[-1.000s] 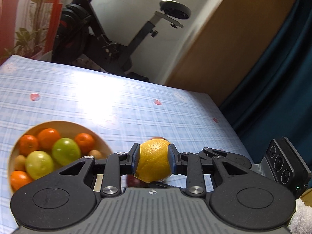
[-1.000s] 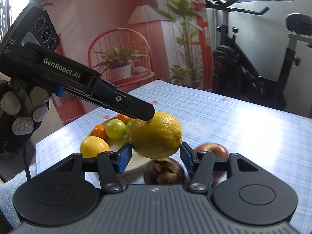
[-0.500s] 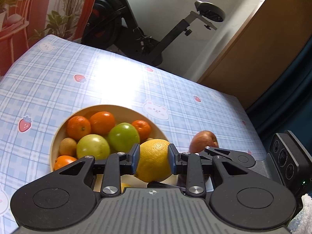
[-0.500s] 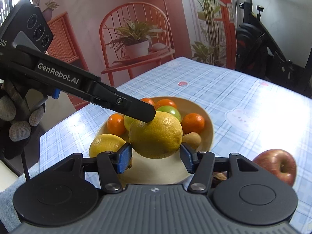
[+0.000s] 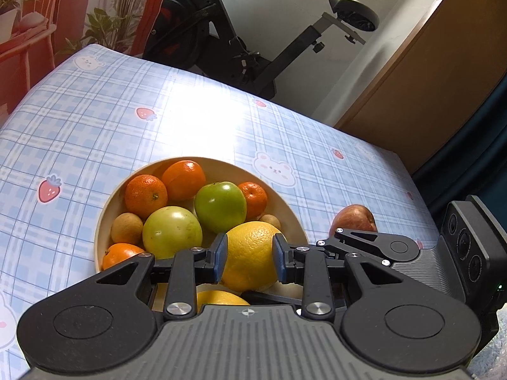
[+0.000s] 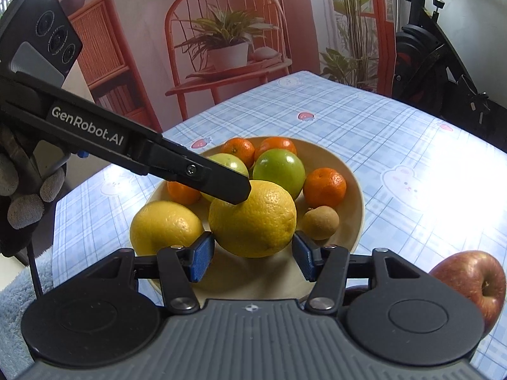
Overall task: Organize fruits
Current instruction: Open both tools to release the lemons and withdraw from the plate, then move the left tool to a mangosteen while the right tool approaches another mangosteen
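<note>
A large yellow lemon (image 5: 250,256) hangs just over the near side of a beige bowl (image 5: 104,221). My left gripper (image 5: 250,253) is shut on it. In the right wrist view its upper finger (image 6: 221,180) rests on top of the lemon (image 6: 253,218); the lower finger is hidden. My right gripper (image 6: 253,250) has its blue pads against the lemon's lower sides. The bowl (image 6: 355,190) holds a second lemon (image 6: 164,224), two green apples (image 5: 220,207), several tangerines (image 5: 145,194) and small brown fruits (image 6: 320,221).
A red apple (image 6: 472,281) lies on the blue checked tablecloth (image 5: 95,120) to the right of the bowl. A gloved hand (image 6: 22,199) holds the left gripper. An exercise bike (image 5: 228,47) stands past the table's far edge. A fluffy cloth (image 6: 19,300) lies at the near left corner.
Both grippers have carried the lemon left and down together, from beside the red apple to over the bowl. The grip on the lemon looks the same throughout.
</note>
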`<state>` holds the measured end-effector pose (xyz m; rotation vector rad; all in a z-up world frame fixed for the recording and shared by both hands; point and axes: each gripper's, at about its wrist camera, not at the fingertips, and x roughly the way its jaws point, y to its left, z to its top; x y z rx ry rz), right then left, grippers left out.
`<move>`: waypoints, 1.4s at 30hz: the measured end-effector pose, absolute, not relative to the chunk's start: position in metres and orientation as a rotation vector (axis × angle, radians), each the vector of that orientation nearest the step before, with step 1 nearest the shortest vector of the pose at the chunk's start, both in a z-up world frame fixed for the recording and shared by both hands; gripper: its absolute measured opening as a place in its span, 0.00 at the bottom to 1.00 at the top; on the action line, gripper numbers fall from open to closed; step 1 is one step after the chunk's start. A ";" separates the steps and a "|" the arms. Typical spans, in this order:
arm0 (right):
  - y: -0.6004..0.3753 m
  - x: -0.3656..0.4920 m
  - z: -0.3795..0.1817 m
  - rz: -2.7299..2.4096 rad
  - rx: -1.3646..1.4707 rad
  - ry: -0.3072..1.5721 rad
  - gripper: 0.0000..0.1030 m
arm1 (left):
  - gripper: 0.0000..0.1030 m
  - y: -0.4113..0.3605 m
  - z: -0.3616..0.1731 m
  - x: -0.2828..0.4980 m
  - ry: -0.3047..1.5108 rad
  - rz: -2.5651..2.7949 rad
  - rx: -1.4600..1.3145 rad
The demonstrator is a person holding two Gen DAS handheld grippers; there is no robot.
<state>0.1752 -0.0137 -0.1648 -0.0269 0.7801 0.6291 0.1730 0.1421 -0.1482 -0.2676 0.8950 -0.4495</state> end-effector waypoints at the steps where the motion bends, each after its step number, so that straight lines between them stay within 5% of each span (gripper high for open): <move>1: -0.014 0.175 -0.165 0.629 -0.027 0.779 0.56 | 0.31 0.143 -0.148 0.173 0.896 -0.447 -0.275; 42: -0.133 0.112 -0.116 0.395 0.027 0.600 0.56 | 0.31 0.062 -0.106 0.156 0.798 -0.445 -0.161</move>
